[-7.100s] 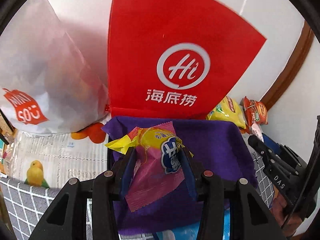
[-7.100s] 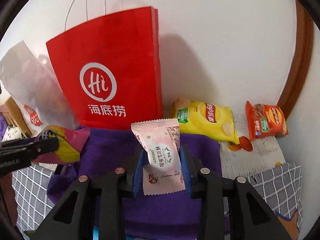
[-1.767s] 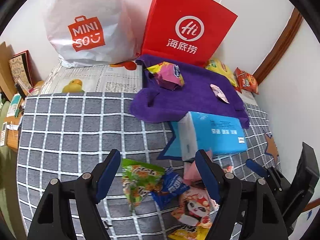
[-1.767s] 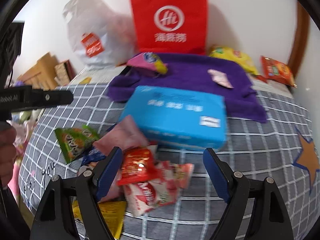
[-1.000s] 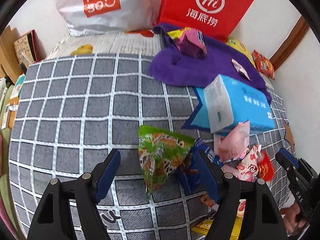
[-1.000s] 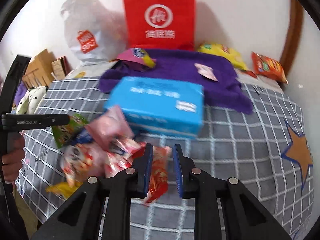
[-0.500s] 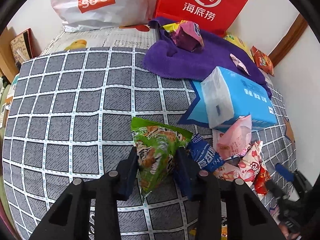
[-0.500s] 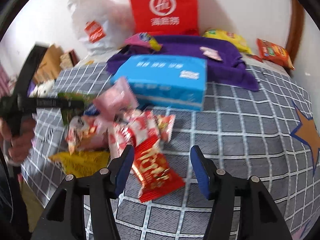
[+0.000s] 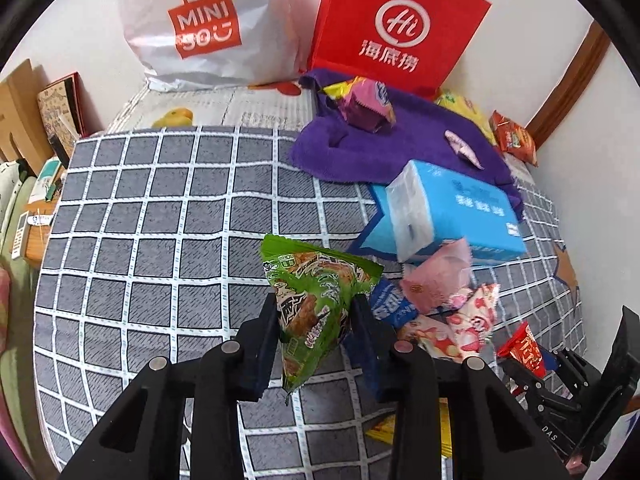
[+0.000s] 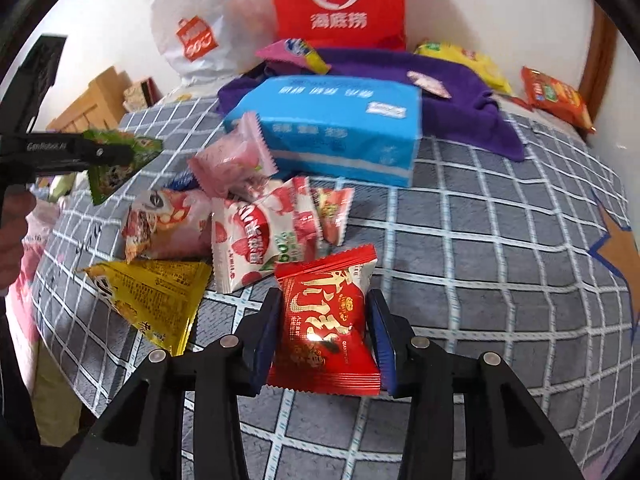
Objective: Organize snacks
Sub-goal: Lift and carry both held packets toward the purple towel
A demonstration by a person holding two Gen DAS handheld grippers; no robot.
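Your left gripper (image 9: 316,312): level, raised, jaws clamp green snack packet (image 9: 316,288) | your right gripper (image 10: 326,320): low over grid blanket (image 10: 500,240), jaws hold red snack packet (image 10: 326,320)

red snack packet (image 10: 326,320): glossy foil | purple towel (image 10: 460,92): matt cloth | tongs (image 10: 324,332): matt plastic

Blue tissue pack (image 9: 460,210), red bag (image 9: 396,28), white bag (image 9: 208,24)

blue snack packet (image 9: 390,300) mostly hidden behind green packet (image 9: 316,292), tissue pack (image 10: 340,120) print blurred
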